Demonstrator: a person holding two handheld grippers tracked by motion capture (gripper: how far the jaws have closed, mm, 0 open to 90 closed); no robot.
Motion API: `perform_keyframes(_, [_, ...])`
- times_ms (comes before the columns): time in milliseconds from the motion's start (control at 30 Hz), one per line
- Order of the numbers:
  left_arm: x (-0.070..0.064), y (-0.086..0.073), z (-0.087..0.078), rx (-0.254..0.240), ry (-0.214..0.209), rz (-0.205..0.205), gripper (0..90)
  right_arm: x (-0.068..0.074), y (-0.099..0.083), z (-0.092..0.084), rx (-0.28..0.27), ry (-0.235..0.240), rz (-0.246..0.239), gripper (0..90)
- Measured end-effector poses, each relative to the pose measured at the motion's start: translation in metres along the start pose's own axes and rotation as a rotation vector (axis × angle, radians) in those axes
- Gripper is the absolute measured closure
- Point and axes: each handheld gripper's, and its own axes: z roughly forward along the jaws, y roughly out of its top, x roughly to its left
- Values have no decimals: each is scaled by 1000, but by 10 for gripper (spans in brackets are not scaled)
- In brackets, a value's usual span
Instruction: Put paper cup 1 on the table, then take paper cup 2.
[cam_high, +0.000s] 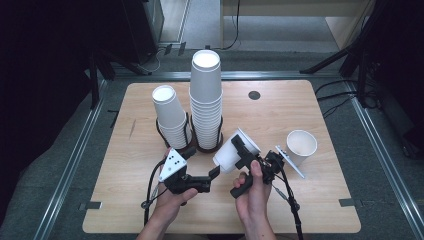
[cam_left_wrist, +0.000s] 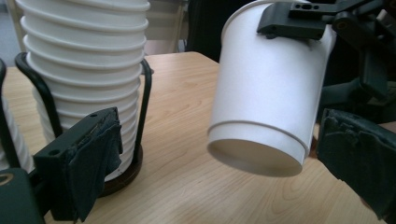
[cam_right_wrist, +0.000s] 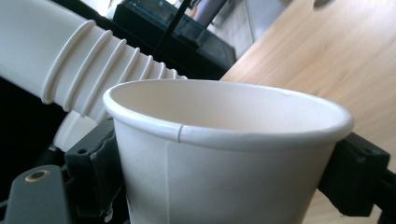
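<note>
White paper cup (cam_high: 232, 150) is clamped in my right claw (cam_high: 243, 151); left claw (cam_high: 216, 172) gapes wide just beside it, above the tabletop (cam_high: 310, 195).

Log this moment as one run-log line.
right gripper: shut on paper cup, lifted, tilted | left gripper: open, beside cup base

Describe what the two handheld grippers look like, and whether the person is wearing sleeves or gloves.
Both grippers are black, each with two blocky jaws faced in rough dark padding. The left gripper carries a grey three-cornered plate with small dark dots on top, and the right gripper has one too. A black cable trails from each. The hands are bare, with no gloves; no sleeves are visible on the forearms.
</note>
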Motion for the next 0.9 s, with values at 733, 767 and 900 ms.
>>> perform_keyframes(733, [11, 1, -5, 15, 22, -18, 7, 12, -6, 6, -187, 6, -662, 131])
perform_keyframes(767, [11, 2, -5, 12, 22, -24, 7, 11, -6, 8, -189, -2, -679, 130])
perform_keyframes(900, [14, 2, -5, 16, 30, -30, 7, 5, -5, 14, -198, -18, -722, 131])
